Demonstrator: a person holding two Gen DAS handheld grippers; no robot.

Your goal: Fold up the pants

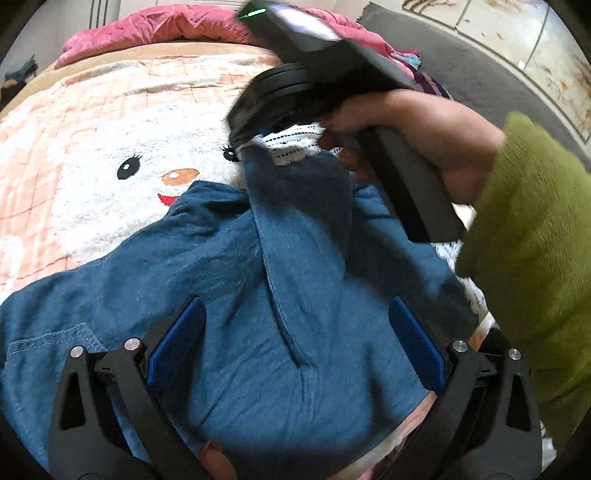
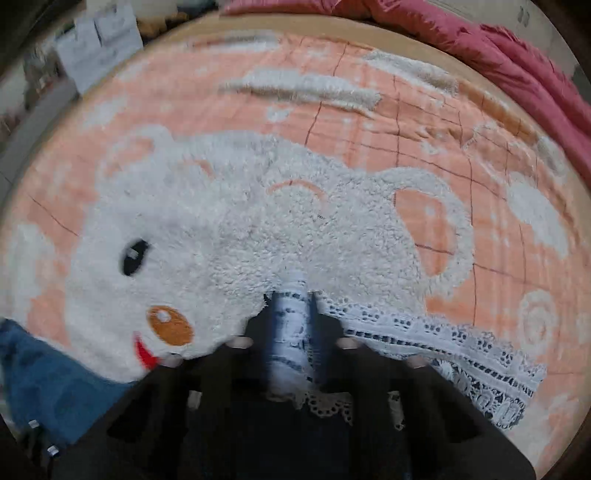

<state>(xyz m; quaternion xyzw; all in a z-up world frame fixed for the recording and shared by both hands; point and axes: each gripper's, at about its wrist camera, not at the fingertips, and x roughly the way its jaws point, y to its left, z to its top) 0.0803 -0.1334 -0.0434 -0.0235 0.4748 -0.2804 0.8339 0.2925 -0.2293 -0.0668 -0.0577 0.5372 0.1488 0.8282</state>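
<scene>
Blue denim pants (image 1: 207,280) with a white lace hem (image 1: 295,142) lie crumpled on the blanket. My left gripper (image 1: 295,332) hovers over them, jaws wide open, and its blue pads (image 1: 177,339) stand either side of a fabric ridge without pressing it. In the left wrist view a hand in a green sleeve holds my right gripper (image 1: 251,142), which pinches a leg end and lifts it. In the right wrist view my right gripper (image 2: 291,314) is shut on the bunched lace hem (image 2: 424,332), with the rest of the lace trailing right. A blue part of the pants (image 2: 40,376) shows at lower left.
A fluffy peach blanket with a white bear face (image 2: 229,236) covers the bed (image 1: 92,122). A pink quilt (image 1: 166,26) is bunched along the far edge (image 2: 517,66). A grey rug (image 1: 480,77) and tiled floor lie beyond on the right. The green sleeve (image 1: 532,240) fills the right side.
</scene>
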